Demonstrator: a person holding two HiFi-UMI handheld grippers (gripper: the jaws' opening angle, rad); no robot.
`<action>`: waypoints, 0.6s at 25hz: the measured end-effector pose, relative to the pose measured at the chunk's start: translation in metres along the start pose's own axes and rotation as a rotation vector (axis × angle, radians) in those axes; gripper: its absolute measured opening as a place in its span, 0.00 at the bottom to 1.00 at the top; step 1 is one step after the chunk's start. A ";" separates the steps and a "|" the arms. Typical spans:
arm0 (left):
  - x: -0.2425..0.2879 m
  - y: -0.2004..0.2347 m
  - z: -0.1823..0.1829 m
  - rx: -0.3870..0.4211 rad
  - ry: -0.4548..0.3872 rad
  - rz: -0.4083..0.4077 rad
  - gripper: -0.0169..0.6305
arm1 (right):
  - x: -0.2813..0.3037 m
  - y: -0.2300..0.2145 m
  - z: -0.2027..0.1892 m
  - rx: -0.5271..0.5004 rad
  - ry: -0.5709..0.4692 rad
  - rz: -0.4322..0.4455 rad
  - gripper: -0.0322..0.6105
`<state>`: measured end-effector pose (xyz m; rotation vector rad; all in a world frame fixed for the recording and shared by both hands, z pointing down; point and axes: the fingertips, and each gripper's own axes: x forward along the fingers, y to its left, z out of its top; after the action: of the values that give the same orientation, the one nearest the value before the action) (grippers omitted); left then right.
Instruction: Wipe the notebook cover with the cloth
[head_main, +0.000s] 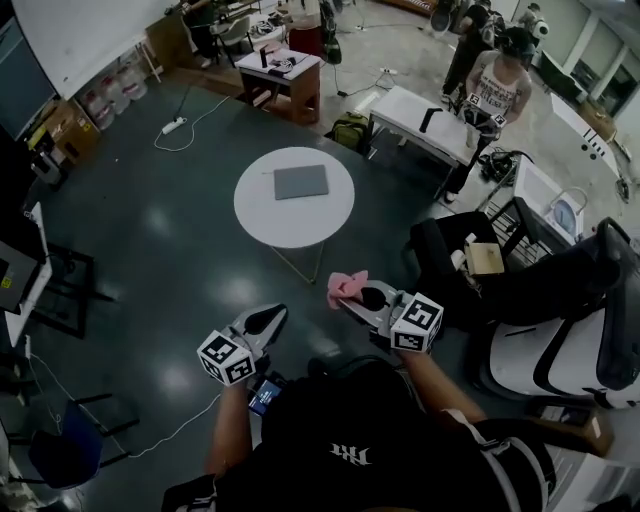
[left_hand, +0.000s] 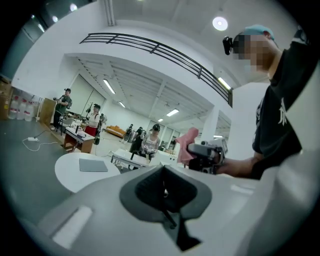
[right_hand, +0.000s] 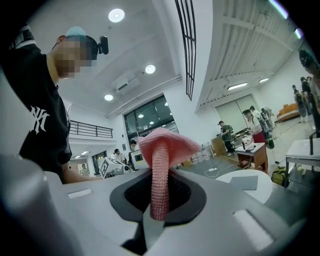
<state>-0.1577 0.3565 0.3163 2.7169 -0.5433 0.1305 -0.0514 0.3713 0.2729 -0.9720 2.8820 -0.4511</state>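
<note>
Up close, right gripper clamps the pink cloth; left gripper sits beside it, jaws together, empty. Well ahead, the notebook lies flat at the table's middle.

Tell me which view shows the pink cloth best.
The right gripper view: the pink cloth stands large and centred, pinched in the right gripper's shut jaws. Head view shows it small; left gripper view, a distant pink patch.

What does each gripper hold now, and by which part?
The right gripper pinches the pink cloth along a fold; the rest fans out beyond. The left gripper is shut, empty.
</note>
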 end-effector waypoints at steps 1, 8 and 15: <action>0.008 0.014 0.002 -0.014 0.000 -0.010 0.03 | 0.009 -0.010 0.001 0.004 0.004 -0.009 0.10; 0.063 0.074 0.007 -0.060 0.016 -0.083 0.03 | 0.042 -0.084 -0.010 0.047 0.063 -0.056 0.10; 0.113 0.167 0.032 -0.064 0.052 -0.013 0.03 | 0.093 -0.188 0.006 0.066 0.028 -0.023 0.10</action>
<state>-0.1175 0.1612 0.3605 2.6470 -0.5066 0.1770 -0.0149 0.1718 0.3252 -0.9970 2.8635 -0.5624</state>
